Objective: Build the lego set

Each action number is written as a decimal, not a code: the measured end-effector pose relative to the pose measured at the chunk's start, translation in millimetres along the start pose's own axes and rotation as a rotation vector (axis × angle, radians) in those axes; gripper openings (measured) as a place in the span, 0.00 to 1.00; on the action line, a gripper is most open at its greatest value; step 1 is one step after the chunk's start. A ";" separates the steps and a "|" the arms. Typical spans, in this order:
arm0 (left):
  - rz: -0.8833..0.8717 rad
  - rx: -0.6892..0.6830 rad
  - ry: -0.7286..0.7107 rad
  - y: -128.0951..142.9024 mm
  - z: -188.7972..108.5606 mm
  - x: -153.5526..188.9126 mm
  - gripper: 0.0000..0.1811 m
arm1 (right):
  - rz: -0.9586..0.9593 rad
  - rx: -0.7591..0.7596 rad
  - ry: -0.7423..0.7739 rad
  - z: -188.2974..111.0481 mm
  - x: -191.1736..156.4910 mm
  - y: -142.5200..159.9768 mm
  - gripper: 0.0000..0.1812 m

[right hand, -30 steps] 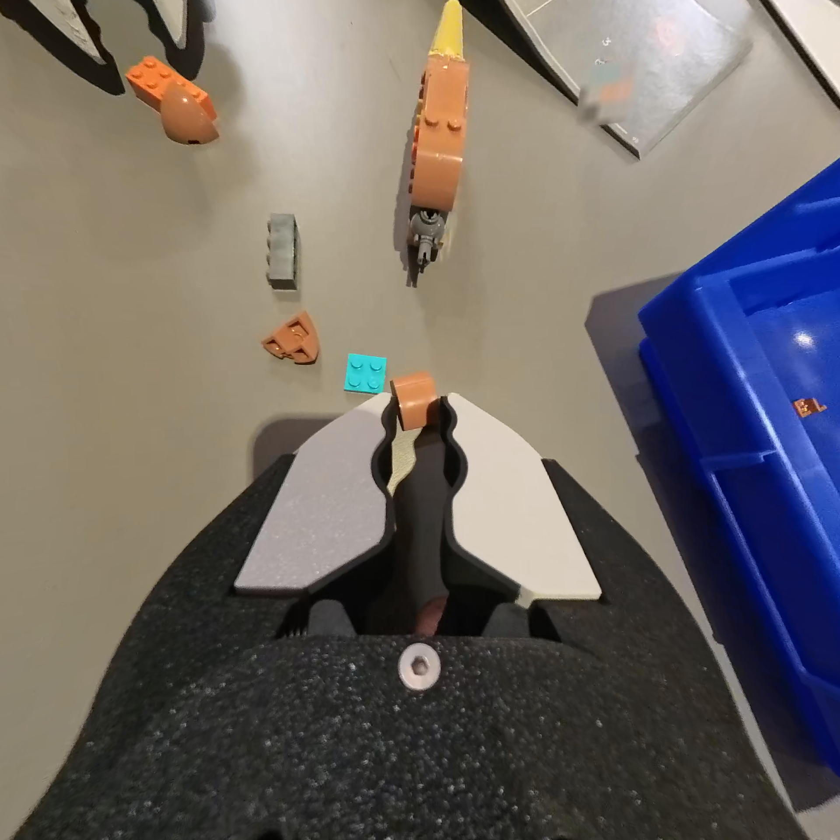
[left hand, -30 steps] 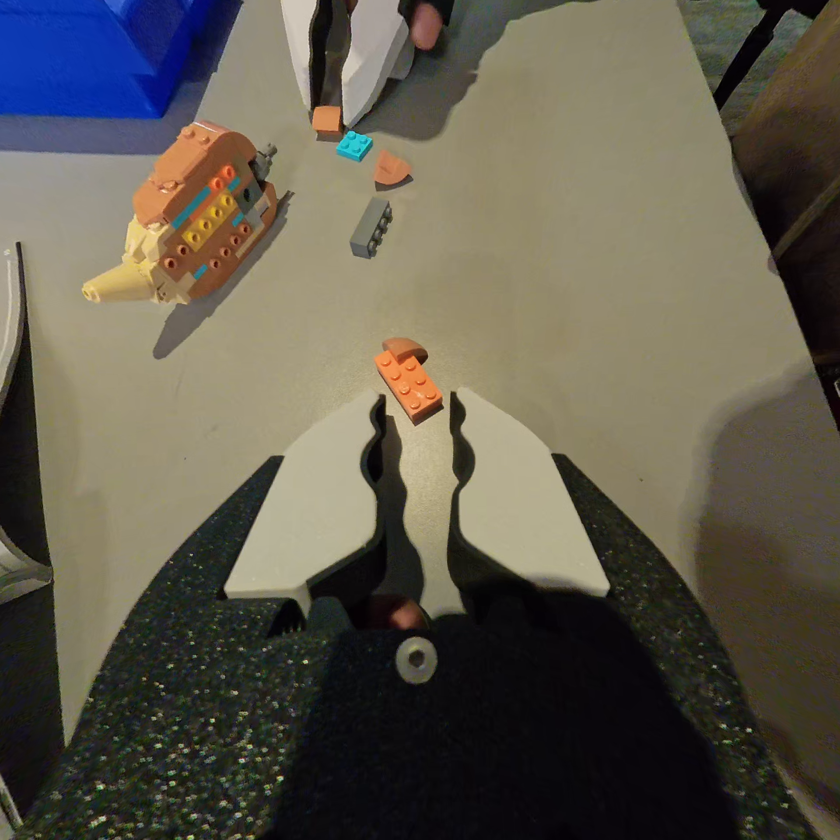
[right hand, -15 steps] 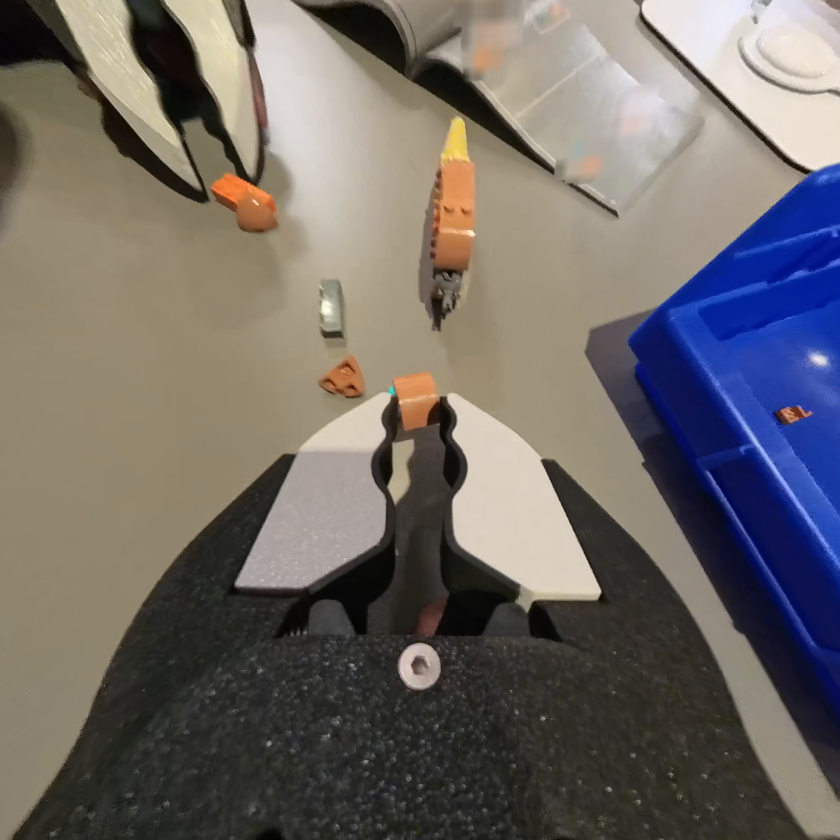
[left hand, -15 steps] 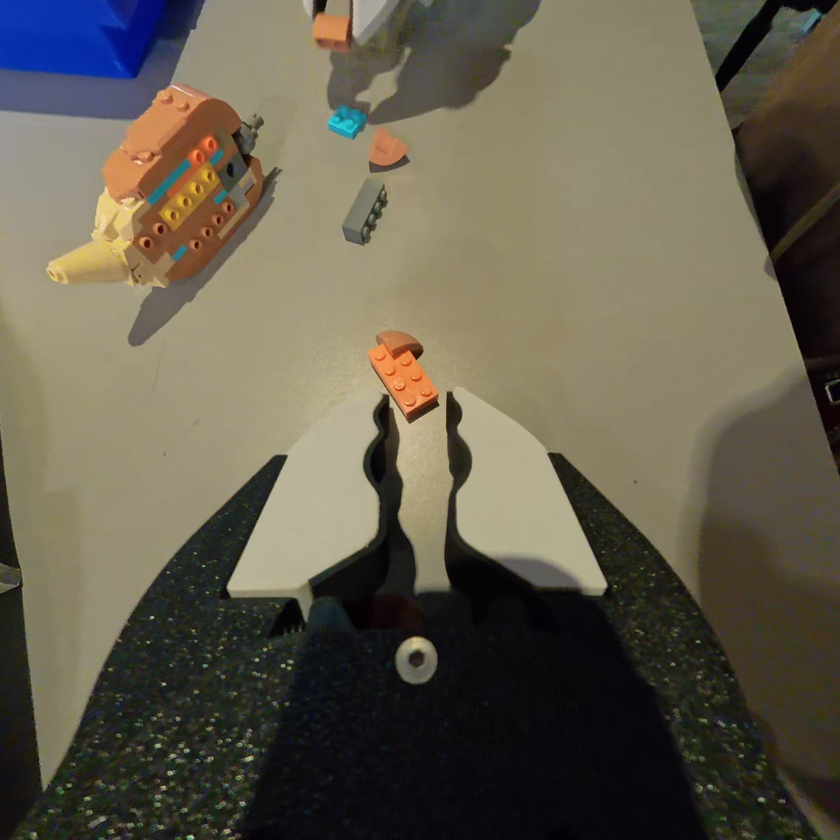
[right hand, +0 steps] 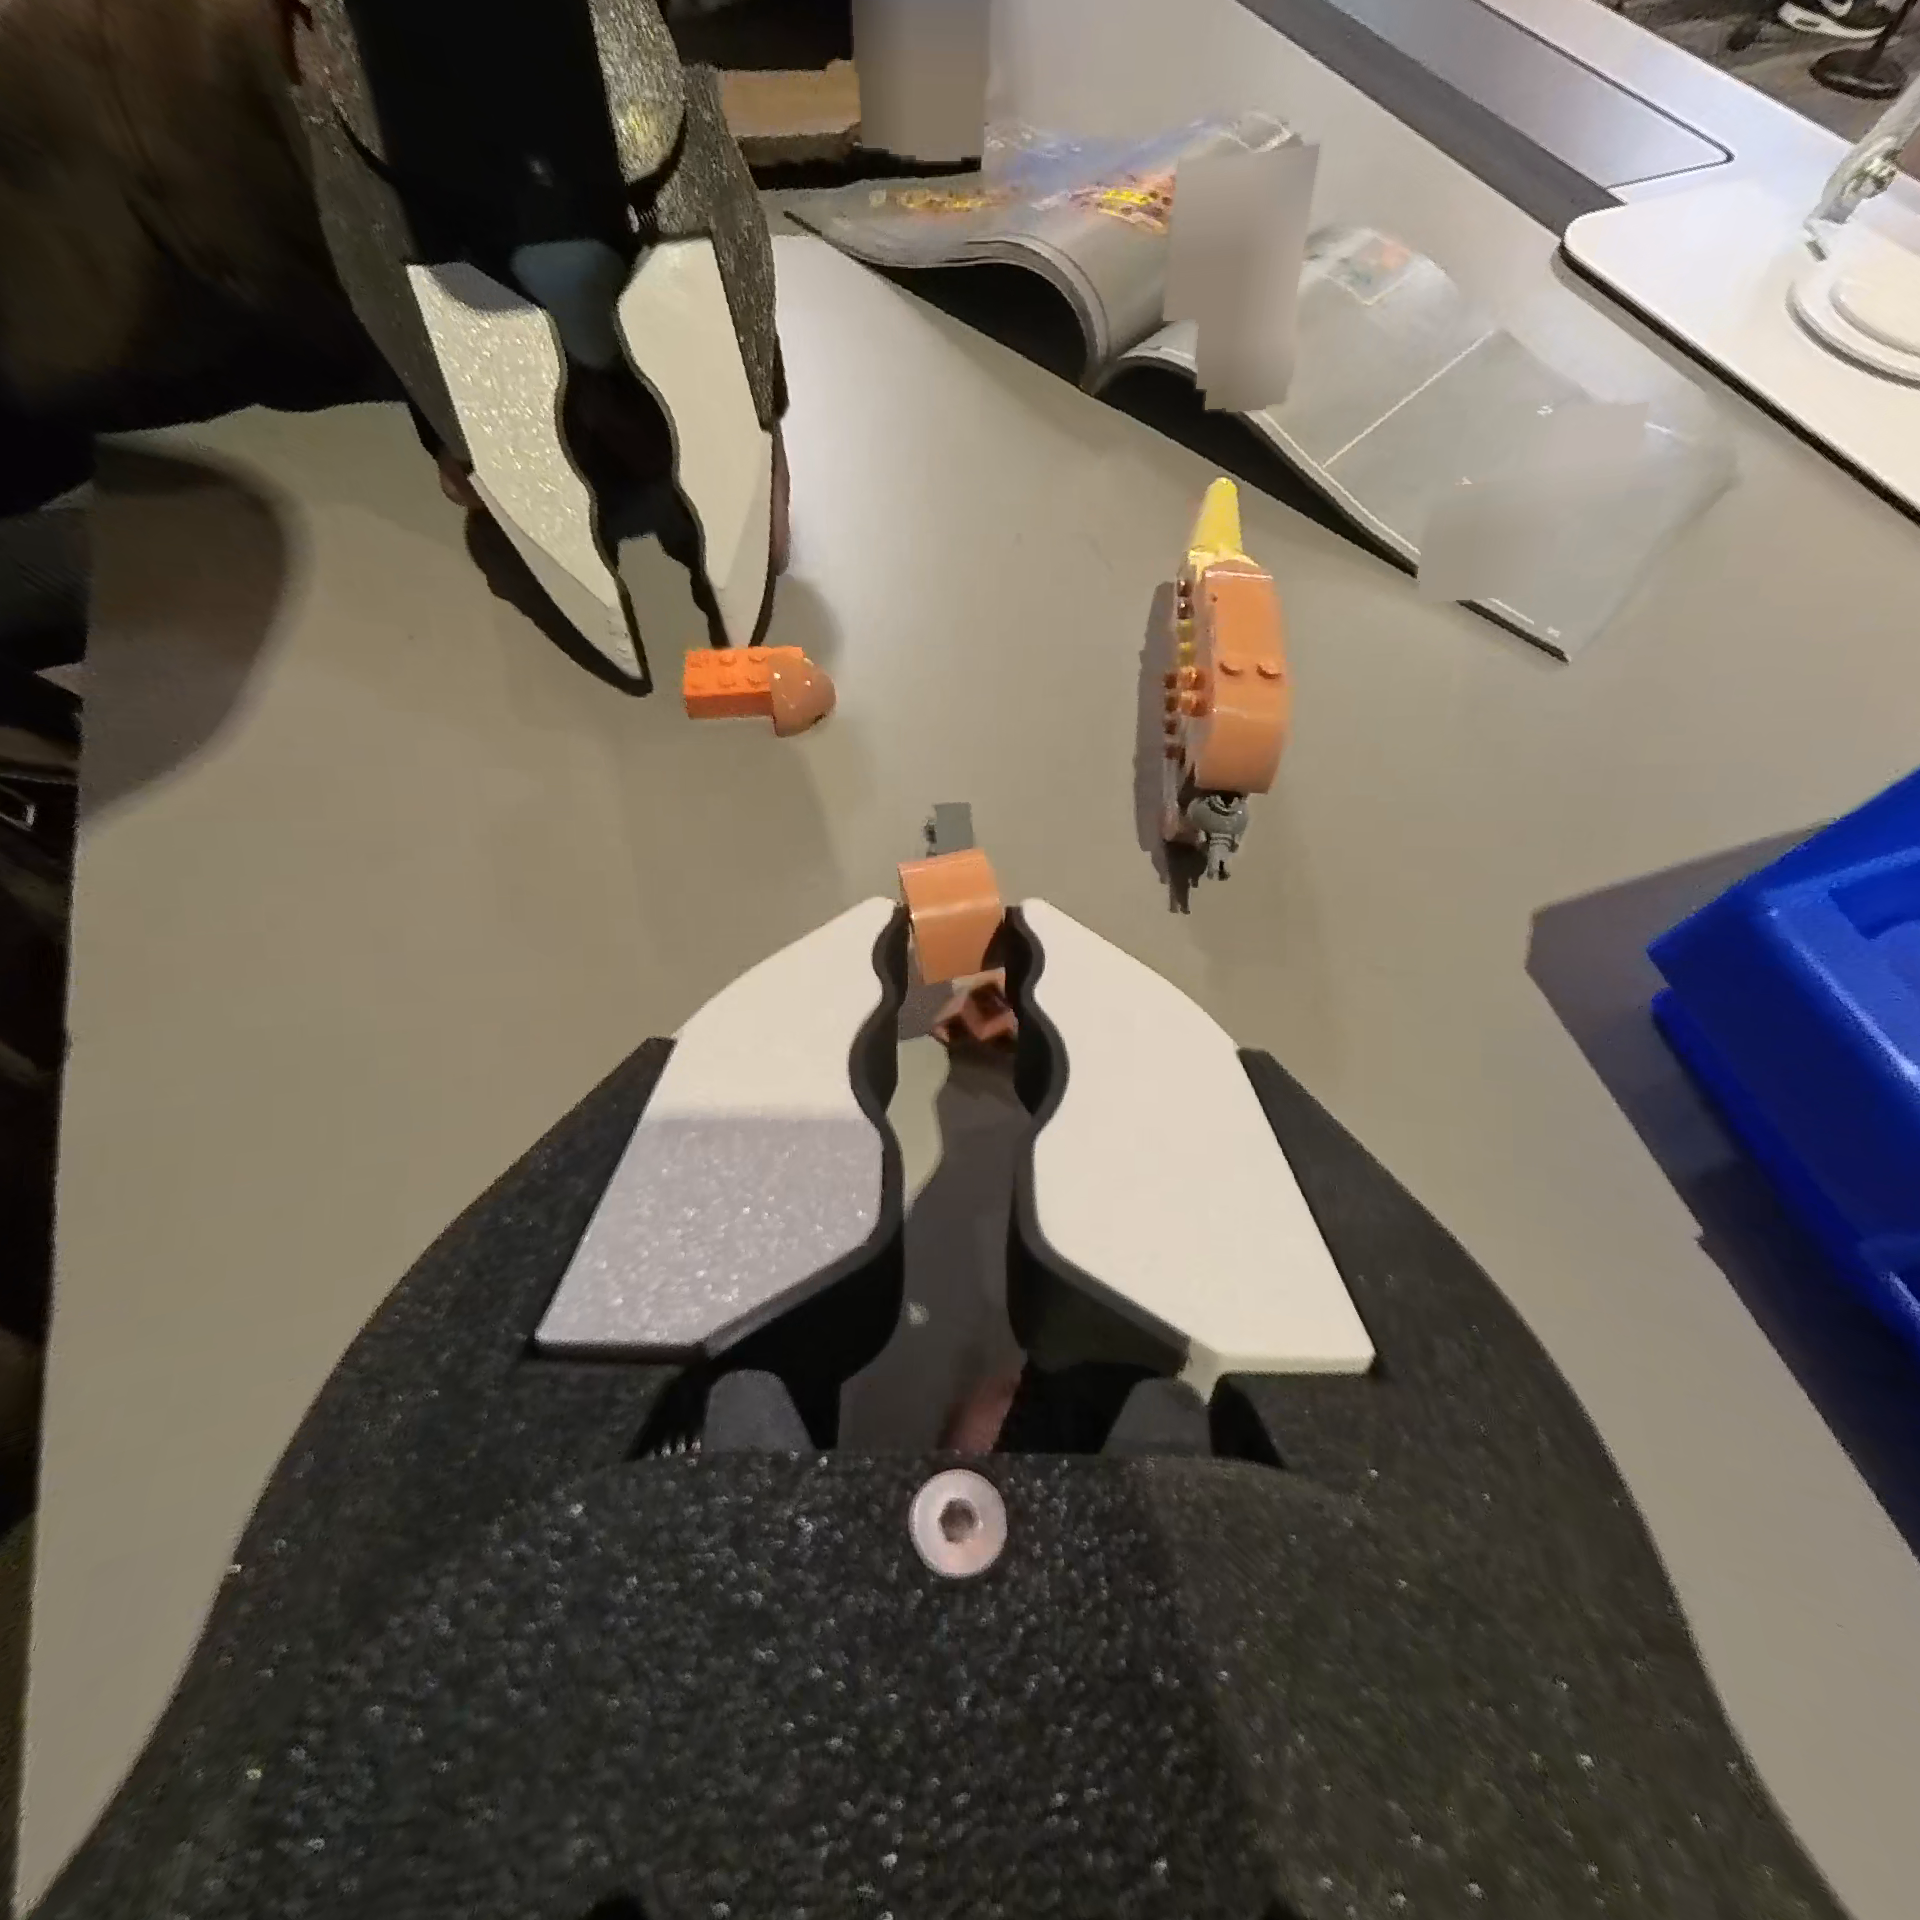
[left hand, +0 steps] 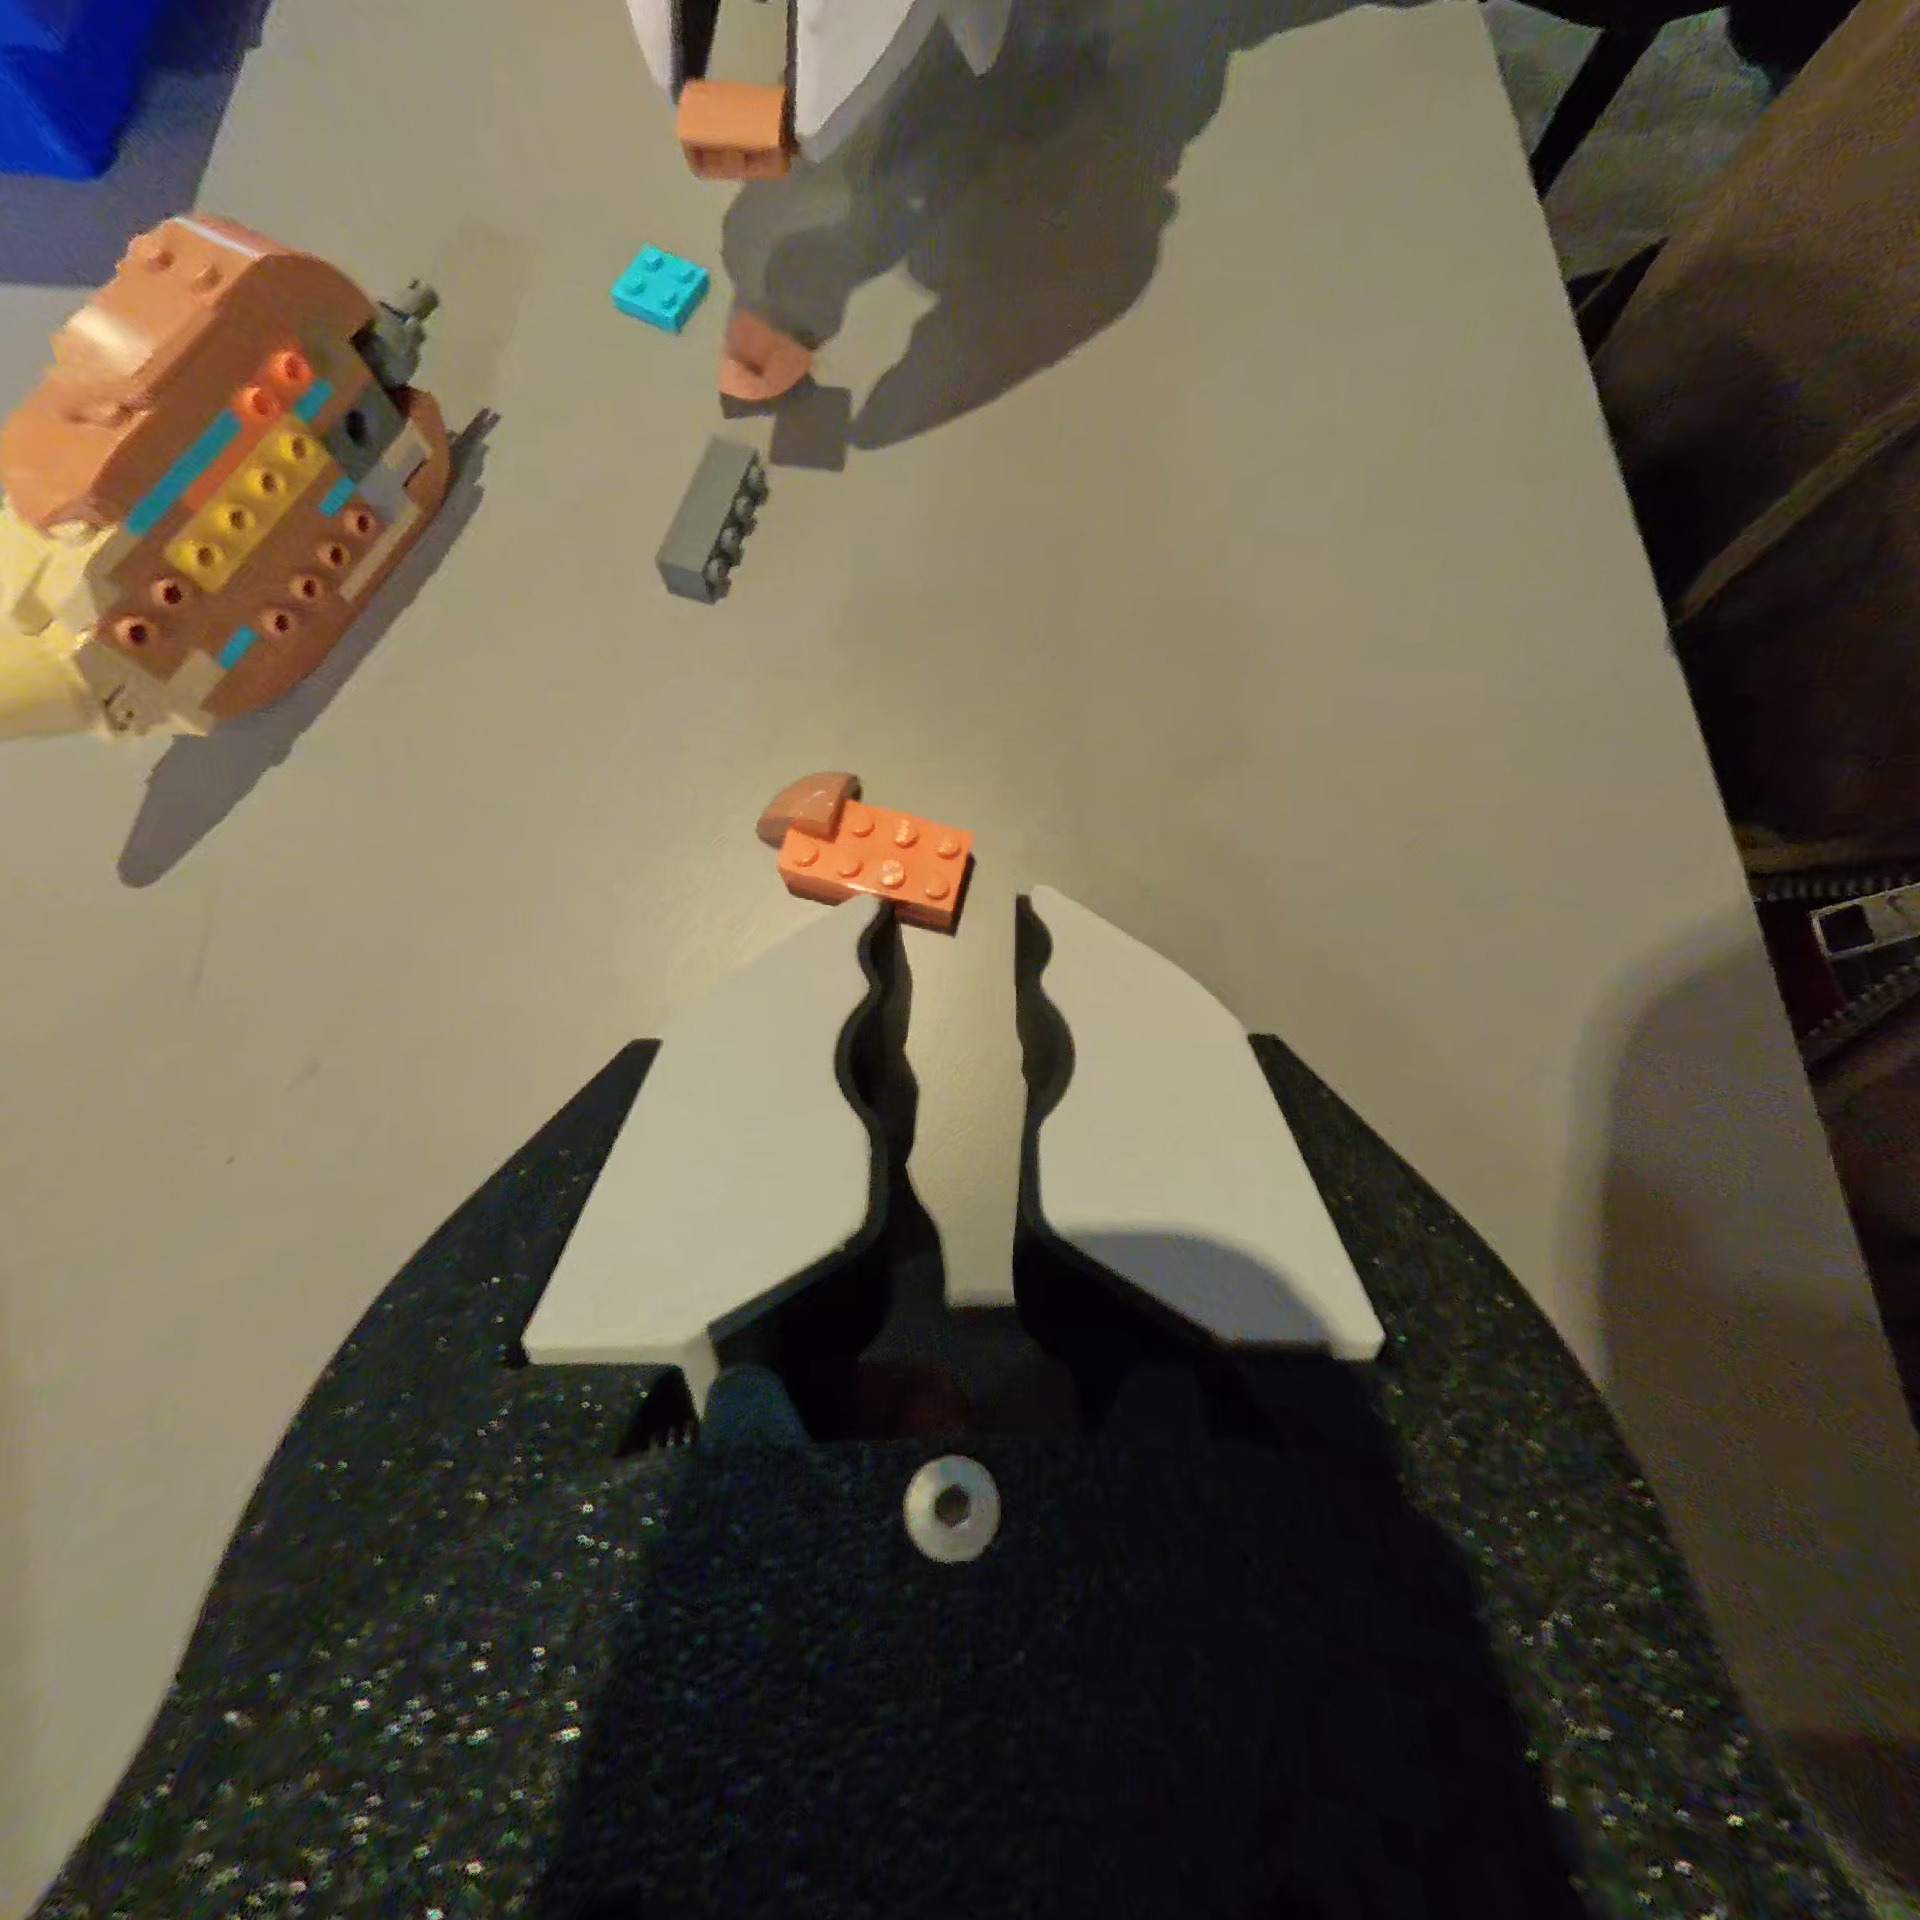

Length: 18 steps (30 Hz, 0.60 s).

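R gripper (right hand: 956,920) fingers pinched curved brown brick (right hand: 948,912) above worktop (left hand: 1195,623); L gripper (left hand: 951,914) fingers spread, just behind orange plate (left hand: 881,857).

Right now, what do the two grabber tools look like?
Both look alike. The left tool and right tool each have two pale grey fingers with wavy, black-lined inner edges, on a black, sparkly, grainy body with one silver screw. A dark sleeve shows behind the left one.

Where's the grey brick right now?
Left wrist view: the grey brick lies on the table, upper middle, between the model and the orange plate, below the turquoise plate.
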<state>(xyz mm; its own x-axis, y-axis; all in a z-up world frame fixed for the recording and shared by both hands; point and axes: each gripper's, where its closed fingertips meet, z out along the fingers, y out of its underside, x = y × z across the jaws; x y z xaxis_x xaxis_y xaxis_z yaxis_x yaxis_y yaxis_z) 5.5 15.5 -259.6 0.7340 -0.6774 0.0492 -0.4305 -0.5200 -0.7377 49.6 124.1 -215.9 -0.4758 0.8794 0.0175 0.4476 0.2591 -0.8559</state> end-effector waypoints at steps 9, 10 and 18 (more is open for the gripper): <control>0.003 0.078 0.002 -10.9 -4.5 -0.6 0.14 | -0.016 0.041 -0.028 2.4 -11.6 -6.1 0.09; -0.002 0.082 -0.029 -10.4 -6.1 -6.8 0.15 | -0.016 0.045 -0.034 3.1 -13.2 -6.6 0.09; 0.021 -0.002 -0.108 -6.8 7.3 -16.7 0.26 | -0.044 0.066 -0.106 18.1 -35.5 -16.8 0.09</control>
<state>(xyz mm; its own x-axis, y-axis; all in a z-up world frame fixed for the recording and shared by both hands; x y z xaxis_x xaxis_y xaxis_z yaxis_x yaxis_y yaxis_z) 0.0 34.1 -260.4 0.7774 -0.6278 -0.0393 -0.4472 -0.5077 -0.7363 45.3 81.3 -211.5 -0.5728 0.8197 0.0041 0.3757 0.2670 -0.8875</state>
